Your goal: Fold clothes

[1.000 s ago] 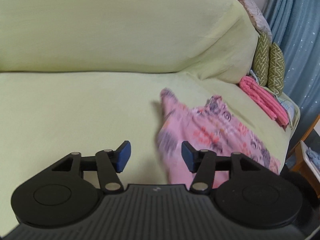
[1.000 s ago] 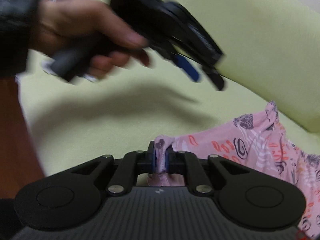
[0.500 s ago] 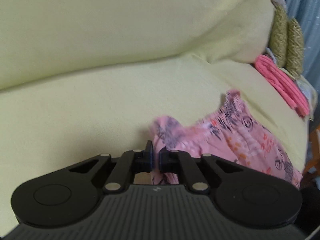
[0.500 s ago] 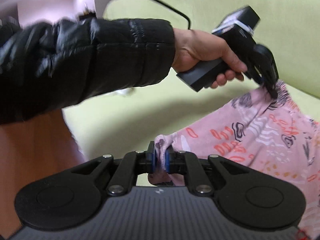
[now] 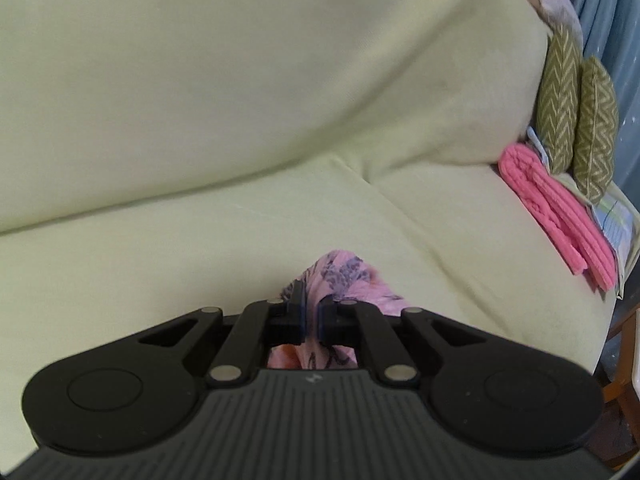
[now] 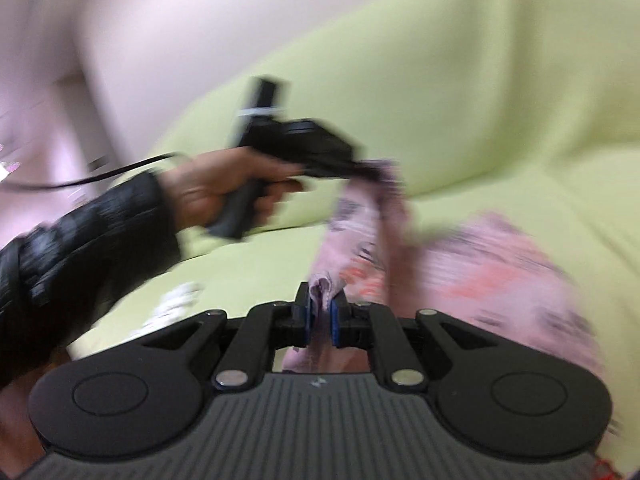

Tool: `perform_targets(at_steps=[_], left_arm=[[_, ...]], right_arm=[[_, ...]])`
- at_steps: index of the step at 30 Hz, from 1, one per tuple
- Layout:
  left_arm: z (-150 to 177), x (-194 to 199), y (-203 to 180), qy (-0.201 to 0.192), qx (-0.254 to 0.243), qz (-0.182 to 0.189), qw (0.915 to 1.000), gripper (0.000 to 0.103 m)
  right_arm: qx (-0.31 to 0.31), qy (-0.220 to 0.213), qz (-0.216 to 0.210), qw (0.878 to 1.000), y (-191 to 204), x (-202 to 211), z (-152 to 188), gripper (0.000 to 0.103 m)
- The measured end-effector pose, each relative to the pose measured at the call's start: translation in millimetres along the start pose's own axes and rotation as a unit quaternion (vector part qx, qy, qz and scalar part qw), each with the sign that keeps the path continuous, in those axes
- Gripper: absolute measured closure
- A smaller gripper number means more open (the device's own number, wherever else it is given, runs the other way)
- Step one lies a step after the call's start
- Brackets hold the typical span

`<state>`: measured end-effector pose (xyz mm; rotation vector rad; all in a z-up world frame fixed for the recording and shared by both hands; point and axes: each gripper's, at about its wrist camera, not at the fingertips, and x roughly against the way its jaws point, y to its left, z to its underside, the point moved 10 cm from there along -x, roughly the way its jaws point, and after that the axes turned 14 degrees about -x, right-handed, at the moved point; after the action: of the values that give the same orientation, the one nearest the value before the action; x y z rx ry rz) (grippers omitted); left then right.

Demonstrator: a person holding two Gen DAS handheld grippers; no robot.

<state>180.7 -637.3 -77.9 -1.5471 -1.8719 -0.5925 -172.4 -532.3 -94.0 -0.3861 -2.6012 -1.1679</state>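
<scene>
A pink patterned garment point(image 6: 472, 264) lies partly on the pale green sofa seat point(image 5: 160, 256) and is lifted at two corners. My left gripper point(image 5: 310, 314) is shut on one bunched corner of this garment point(image 5: 344, 276), which pokes up between its fingers. My right gripper point(image 6: 320, 318) is shut on another corner, a fold of cloth pinched between its blue pads point(image 6: 306, 326). In the blurred right wrist view the left gripper point(image 6: 360, 168) shows ahead in a hand with a black sleeve, and a strip of cloth hangs from it toward my right gripper.
A folded pink knit item point(image 5: 556, 216) lies at the seat's right end beside two green zigzag cushions point(image 5: 576, 108). The sofa back point(image 5: 240, 80) rises behind. A blue curtain point(image 5: 616, 20) and a wooden piece of furniture point(image 5: 620, 368) stand at the far right.
The left gripper went from open beside the garment to shut on its corner, then lifted it. Both grippers swept sideways with the cloth; the right one rolled and its view blurred.
</scene>
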Motion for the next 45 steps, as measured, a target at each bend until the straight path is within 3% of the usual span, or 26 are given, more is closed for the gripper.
perform_targets(at_steps=[3,9,14,19,21,22,23,25,28,32,37,39,40,43,45], left_arm=[[-1.1,-44.1,-32.7,0.02,-0.007,0.016,0.9996,0.1],[-4.1,-101.5,-67.0,0.04,-0.01,0.032,0.9986,0.1],[-1.5,-125.8,-70.9,0.049,-0.005,0.041,0.998,0.095],[-0.6,-136.6,-72.1,0.041,0.01,0.049,0.9979,0.088],[-2.5,-134.2,-69.7,0.039,0.009,0.048,0.9981,0.084],[-4.1,-130.9,-67.0,0.037,0.013,0.048,0.9981,0.075],[-5.9,-126.9,-63.3,0.034,0.019,0.047,0.9982,0.048],[-10.2,-116.3,-54.5,0.022,0.033,0.043,0.9983,0.013],[-15.1,-96.6,-46.2,0.008,0.042,0.059,0.9974,0.011],[-9.9,-70.9,-29.8,-0.002,0.028,0.047,0.9985,0.011],[2.5,-61.7,-32.8,0.036,-0.076,-0.01,0.9964,0.01],[-0.2,-59.7,-35.7,0.026,-0.038,0.034,0.9984,0.01],[-2.1,-59.5,-36.3,0.017,0.008,0.079,0.9967,0.008],[-10.6,-59.5,-32.1,-0.003,0.062,0.109,0.9921,0.007],[-12.2,-59.0,-30.2,-0.008,0.039,0.092,0.995,0.007]], right_arm=[[-0.062,-0.015,0.048,0.997,-57.6,-13.4,-28.2,0.092],[-0.117,-0.018,0.1,0.988,-121.0,-21.7,-47.6,0.092],[-0.138,-0.018,0.116,0.984,-128.3,23.1,-45.3,0.092],[-0.148,0.019,0.154,0.977,-146.1,11.6,-32.6,0.092],[-0.154,0.031,0.185,0.97,-151.8,16.0,-30.0,0.081],[-0.157,0.037,0.203,0.966,-154.3,18.2,-28.1,0.079],[-0.164,0.04,0.214,0.962,-157.4,21.8,-27.4,0.077],[-0.167,0.034,0.226,0.959,-164.0,22.4,-28.1,0.071],[-0.152,0.021,0.229,0.961,-160.5,33.5,-31.3,0.071],[-0.122,0.006,0.217,0.968,-142.4,42.5,-36.8,0.069],[-0.085,0.016,0.203,0.975,-124.6,23.3,-35.8,0.066],[-0.068,0.018,0.198,0.978,-117.3,8.2,-37.3,0.066],[-0.062,0.017,0.193,0.979,-113.5,2.5,-38.9,0.066],[-0.043,0.017,0.18,0.983,-105.1,-13.7,-45.7,0.065],[-0.028,0.018,0.173,0.984,-100.7,-22.8,-51.3,0.061]])
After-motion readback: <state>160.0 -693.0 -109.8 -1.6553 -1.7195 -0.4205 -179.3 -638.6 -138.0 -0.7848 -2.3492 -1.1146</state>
